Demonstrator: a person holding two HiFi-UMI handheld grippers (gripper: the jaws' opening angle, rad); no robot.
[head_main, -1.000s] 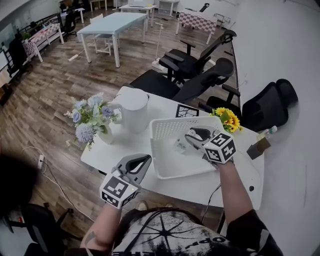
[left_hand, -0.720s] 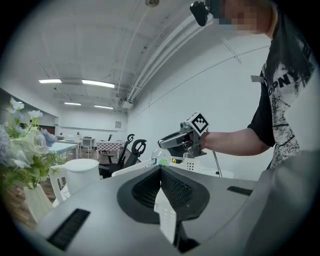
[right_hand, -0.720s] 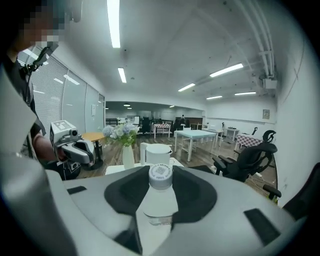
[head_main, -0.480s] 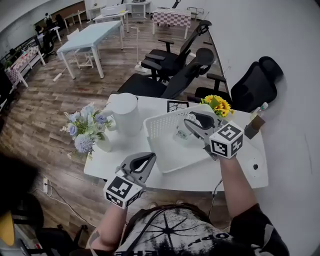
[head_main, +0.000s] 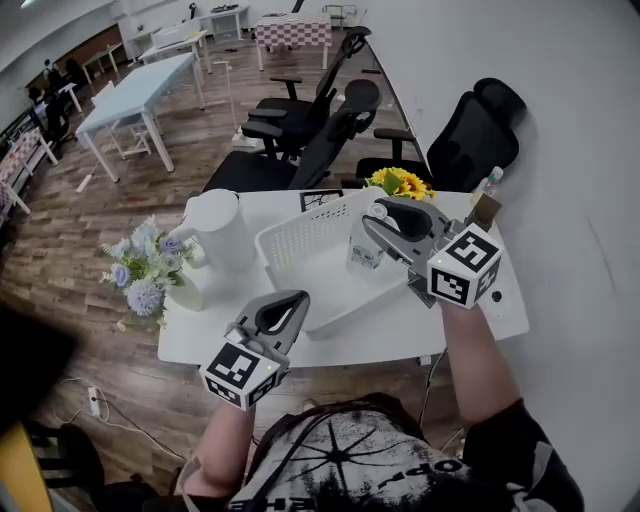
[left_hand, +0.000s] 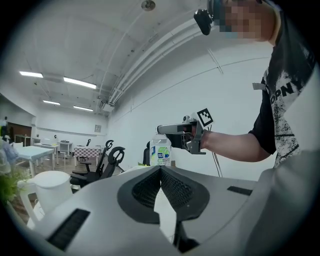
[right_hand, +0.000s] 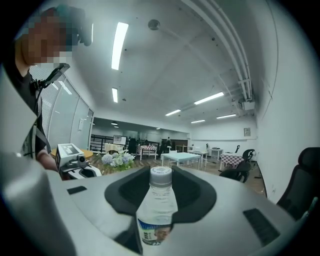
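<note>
Risen above the basket (head_main: 290, 235), the right hand-held gripper (head_main: 383, 224) clamps mid-body a bottle (head_main: 360, 252) likely light, slick, crushable; the left hand-held gripper (head_main: 283, 312) is closed, empty.

open office: desks (head_main: 140, 88), swivel chairs (head_main: 310, 125).

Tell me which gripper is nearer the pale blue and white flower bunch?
Left. The left gripper sits just right of the flowers, at the table's front edge; the right gripper, gripping a clear plastic bottle, is farther off, over the white basket.
</note>
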